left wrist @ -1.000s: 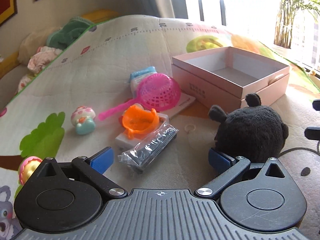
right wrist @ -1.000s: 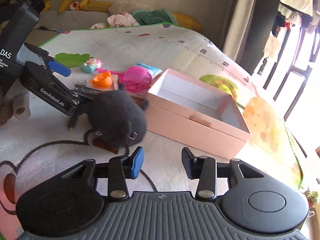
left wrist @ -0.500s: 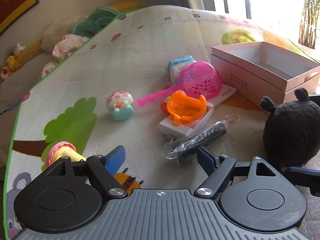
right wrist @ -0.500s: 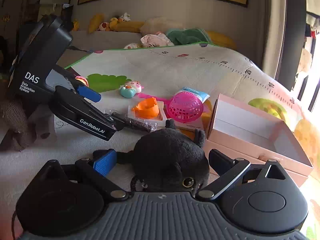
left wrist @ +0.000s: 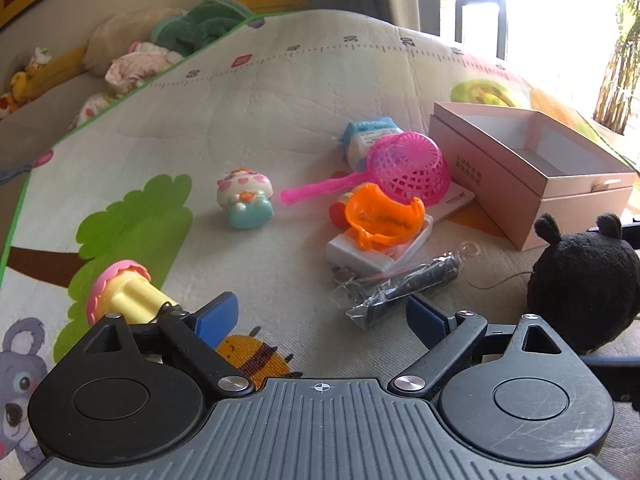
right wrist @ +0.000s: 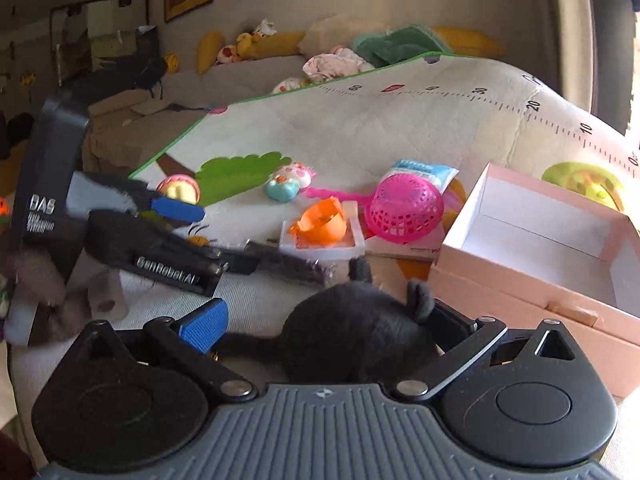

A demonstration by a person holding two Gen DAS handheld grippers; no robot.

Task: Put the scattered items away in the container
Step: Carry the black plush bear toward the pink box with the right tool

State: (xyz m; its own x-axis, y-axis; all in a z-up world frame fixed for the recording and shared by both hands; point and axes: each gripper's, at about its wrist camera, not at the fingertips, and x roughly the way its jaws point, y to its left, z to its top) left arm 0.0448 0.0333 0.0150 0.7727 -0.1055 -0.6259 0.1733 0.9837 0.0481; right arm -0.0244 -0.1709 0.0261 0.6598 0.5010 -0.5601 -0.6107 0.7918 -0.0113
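Black plush toy (right wrist: pixel 356 332) sits between the opening right tool (right wrist: pixel 324 330).

Low wrist views (toys (left wrist: pixel 384 216) shared)

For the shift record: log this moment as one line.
right gripper: opening, black plush between jaws | left gripper: opening, empty, near wrapped black item | pink box: empty

Toy cluster (left wrist: pixel 384 216) blocks box (left wrist: pixel 532 176) left; top open.
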